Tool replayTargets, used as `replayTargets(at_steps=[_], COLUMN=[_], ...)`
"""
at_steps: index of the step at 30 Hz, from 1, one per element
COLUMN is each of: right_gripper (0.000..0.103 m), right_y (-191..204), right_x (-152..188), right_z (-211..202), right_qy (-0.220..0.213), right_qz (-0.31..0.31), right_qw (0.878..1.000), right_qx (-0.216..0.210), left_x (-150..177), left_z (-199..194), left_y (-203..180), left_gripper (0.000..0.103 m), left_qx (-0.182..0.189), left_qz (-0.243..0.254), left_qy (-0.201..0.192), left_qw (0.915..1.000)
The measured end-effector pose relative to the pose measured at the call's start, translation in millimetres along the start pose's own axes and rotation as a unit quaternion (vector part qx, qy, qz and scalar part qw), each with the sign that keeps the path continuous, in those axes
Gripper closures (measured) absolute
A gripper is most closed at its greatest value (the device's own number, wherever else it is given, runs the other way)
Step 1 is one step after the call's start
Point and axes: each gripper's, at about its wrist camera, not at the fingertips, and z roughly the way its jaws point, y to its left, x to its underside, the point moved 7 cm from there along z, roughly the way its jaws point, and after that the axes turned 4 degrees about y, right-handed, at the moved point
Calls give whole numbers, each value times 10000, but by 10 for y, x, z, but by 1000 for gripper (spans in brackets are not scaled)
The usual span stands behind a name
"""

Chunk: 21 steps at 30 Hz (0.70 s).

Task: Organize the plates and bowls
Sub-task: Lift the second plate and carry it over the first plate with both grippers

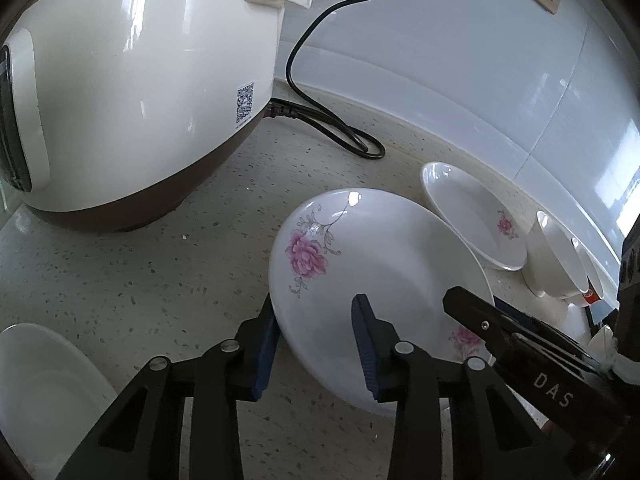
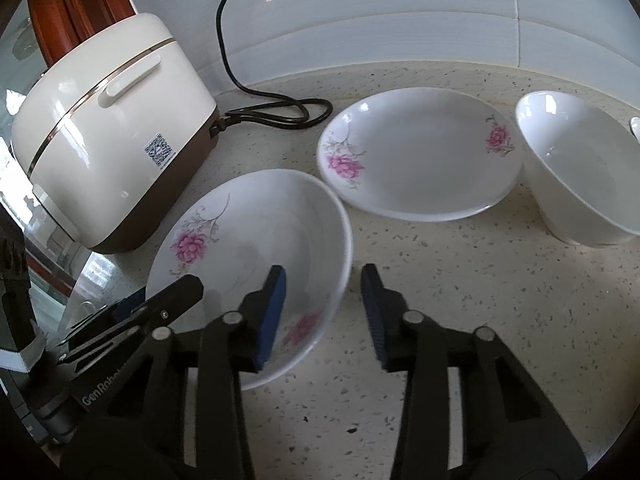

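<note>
Speckled counter [image 2: 460, 264], cooker [image 2: 112, 128], "DAS" gripper [image 1: 316, 344]

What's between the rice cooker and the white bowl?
In the right wrist view, two flowered plates lie between the rice cooker and the white bowl.

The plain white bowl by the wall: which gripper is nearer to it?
Right. The right gripper straddles the near plate's right rim, on the side toward the white bowl. The left gripper straddles that plate's opposite rim, farther from the bowl.
</note>
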Motion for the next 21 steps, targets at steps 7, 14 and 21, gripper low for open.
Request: replayTargets(at_steps=[7, 14, 21], right_gripper=[68, 70, 71], right_y=[7, -11, 41], right_x=[7, 17, 4], right_z=[1, -25, -73], right_qy=[9, -8, -133], right_qz=[7, 44, -62], right_qw=[10000, 10000, 9998], right_qx=[-20, -54, -102], left_x=[12, -7, -39], left_z=[-2, -141, -236], left_y=[24, -47, -44], left_gripper=[78, 79, 79], left_qx=[-60, -334, -493], left_qz=[-13, 224, 318], left_qy=[-24, -365, -614], left_qw=[10000, 9985, 9964])
